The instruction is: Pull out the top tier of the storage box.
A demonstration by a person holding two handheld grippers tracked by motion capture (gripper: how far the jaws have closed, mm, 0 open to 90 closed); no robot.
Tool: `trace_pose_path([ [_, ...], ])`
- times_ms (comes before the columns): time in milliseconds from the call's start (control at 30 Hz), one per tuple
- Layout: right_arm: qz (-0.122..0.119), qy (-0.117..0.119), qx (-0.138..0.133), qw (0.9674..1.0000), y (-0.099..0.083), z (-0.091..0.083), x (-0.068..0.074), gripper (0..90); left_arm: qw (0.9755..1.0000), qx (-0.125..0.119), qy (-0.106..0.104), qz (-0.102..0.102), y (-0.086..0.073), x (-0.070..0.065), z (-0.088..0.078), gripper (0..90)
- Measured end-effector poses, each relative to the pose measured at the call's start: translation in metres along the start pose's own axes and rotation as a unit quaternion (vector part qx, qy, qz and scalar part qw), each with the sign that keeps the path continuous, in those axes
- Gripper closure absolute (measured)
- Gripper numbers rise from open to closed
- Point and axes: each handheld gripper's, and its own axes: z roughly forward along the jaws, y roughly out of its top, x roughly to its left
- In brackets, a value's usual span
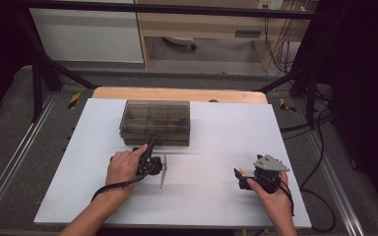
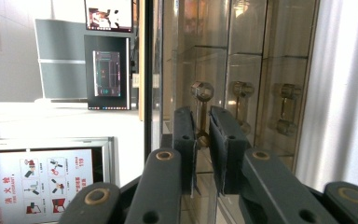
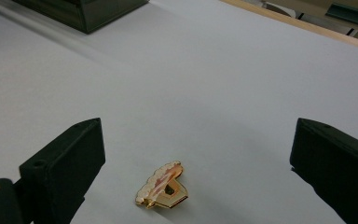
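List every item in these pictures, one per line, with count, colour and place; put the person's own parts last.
Compartment box: one, smoky translucent grey, far left-centre of the white sheet, lid down.
Latch: one, brass-coloured, on the box's near edge, between the left gripper's pads.
Pin badge: one, gold with white and pink, flat on the sheet between the right gripper's jaws, untouched.
White sheet: one, covering the tabletop.
Table: one, light wood, edge showing beyond the sheet.
Left gripper: one, black, jaws closed on the latch.
Right gripper: one, black, jaws wide open above the badge.
Left hand: one, holding the left gripper.
Right hand: one, holding the right gripper.
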Motion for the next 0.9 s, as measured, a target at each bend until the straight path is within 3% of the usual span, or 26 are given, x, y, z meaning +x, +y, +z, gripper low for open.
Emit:
trace_pose_path([
  [900,0.004,0.001,0.001,1.0,-0.001,-0.001,0.001,3.9,0.9999,-0.006,-0.005,-0.008,0.003,-0.004,-0.025,80.8],
])
